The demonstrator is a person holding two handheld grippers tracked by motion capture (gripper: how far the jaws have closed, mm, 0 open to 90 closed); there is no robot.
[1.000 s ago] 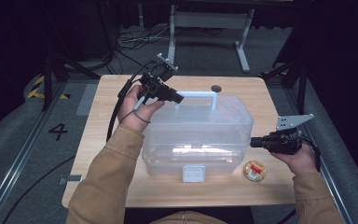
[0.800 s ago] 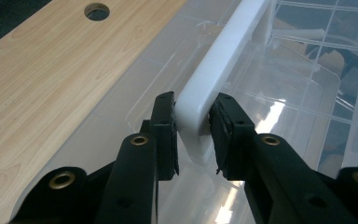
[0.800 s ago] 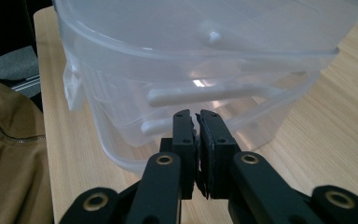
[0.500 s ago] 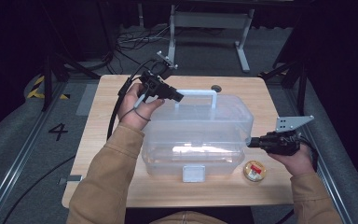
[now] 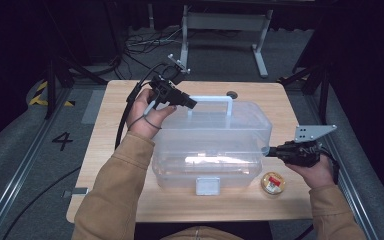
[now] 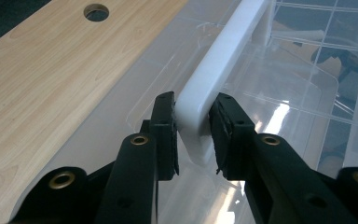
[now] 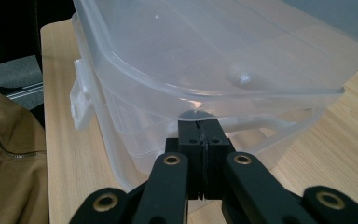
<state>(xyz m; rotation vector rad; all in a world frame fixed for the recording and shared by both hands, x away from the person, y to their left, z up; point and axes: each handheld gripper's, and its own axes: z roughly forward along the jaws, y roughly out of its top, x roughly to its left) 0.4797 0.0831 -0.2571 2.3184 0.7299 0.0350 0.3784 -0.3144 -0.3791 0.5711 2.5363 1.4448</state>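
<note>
Left gripper clamped on white handle, right gripper closed against clear lidded box.

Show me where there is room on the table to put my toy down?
Bare wood lies left of the clear box, out to the table edge, and along the front edge by the sleeves. A thin strip runs behind the box near the hole. The front right is crowded: a small round tin and the right tongs.
</note>
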